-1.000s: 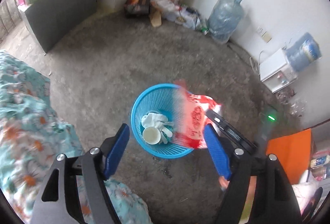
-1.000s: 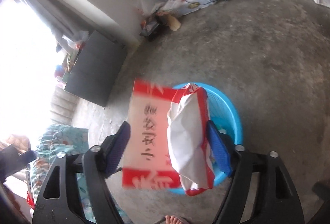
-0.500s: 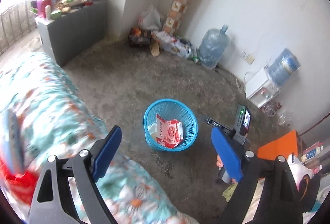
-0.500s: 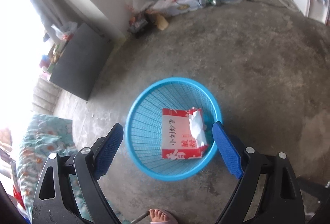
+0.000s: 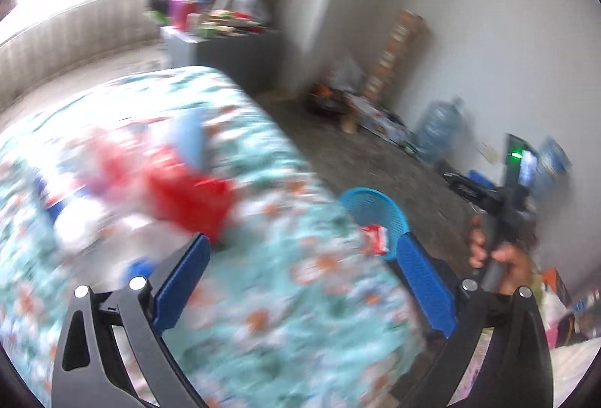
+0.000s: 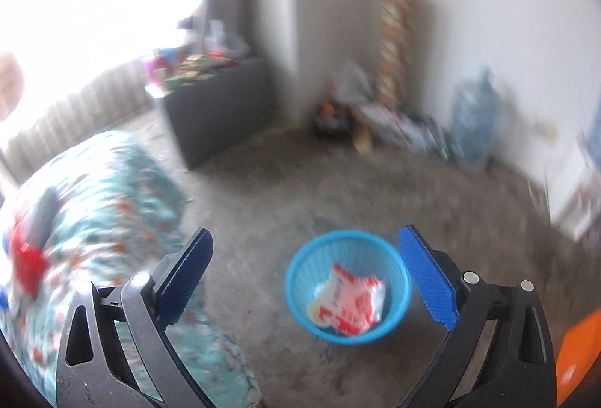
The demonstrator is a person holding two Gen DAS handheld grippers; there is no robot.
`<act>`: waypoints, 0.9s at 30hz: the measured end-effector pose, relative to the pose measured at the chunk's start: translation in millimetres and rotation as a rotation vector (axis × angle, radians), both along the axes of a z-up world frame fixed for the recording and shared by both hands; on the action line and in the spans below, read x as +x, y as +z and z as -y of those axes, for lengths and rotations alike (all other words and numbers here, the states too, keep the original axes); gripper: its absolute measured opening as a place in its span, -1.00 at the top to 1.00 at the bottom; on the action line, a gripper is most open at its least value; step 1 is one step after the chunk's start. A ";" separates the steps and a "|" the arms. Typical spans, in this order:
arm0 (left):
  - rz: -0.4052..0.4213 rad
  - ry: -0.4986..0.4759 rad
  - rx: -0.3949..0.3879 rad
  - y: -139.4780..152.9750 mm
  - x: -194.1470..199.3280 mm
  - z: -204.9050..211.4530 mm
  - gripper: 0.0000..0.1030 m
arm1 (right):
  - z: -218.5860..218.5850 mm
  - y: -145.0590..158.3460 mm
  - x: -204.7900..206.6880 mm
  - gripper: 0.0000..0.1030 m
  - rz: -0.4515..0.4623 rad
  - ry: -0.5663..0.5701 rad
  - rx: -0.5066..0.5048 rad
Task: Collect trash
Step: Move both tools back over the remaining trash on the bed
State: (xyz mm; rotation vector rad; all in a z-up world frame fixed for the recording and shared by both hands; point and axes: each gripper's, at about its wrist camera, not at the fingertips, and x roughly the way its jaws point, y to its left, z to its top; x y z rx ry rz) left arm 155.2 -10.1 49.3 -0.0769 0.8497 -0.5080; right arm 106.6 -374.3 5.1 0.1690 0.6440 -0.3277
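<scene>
The view is blurred by motion. A blue mesh basket (image 6: pixel 319 259) stands on the concrete floor with a red-and-white packet (image 6: pixel 349 302) lying inside. My right gripper (image 6: pixel 305 235) hangs above and short of it, jaws opening, nothing between them. My left gripper (image 5: pixel 302 246) is over the floral bed (image 5: pixel 285 302), jaws also opening and empty. Red trash (image 5: pixel 188 190) and a pale blue item (image 5: pixel 188 141) lie on the bed beyond its left finger. The basket (image 5: pixel 375 207) shows past the bed's edge. A hand (image 5: pixel 503 257) holds the other gripper's handle at the right.
A dark grey cabinet (image 6: pixel 218 107) loaded with clutter stands by the bright window. Bags and boxes (image 6: pixel 338 115) are piled in the corner, with a large water bottle (image 6: pixel 473 118) against the right wall. An orange object (image 6: pixel 578 351) sits at the lower right.
The red-and-white packet left the right gripper and dropped into the basket. Both grippers rose and backed off, jaws widening. The left one swung left over the bed.
</scene>
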 end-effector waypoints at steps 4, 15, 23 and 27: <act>0.019 0.130 -0.053 -2.6 -12.6 -56.9 -0.89 | -48.6 29.9 -1.9 -0.84 0.082 0.202 -0.006; -0.023 0.298 -0.297 -26.7 -8.8 -163.3 -0.89 | -145.7 44.5 41.4 -0.73 -0.029 0.663 0.434; -0.036 0.386 -0.347 -45.1 -0.9 -193.0 -0.89 | -231.0 29.7 72.8 -0.30 -0.236 0.849 0.718; -0.019 0.441 -0.356 -49.1 -7.5 -212.9 -0.89 | -281.1 32.0 83.3 -0.27 -0.290 0.913 0.669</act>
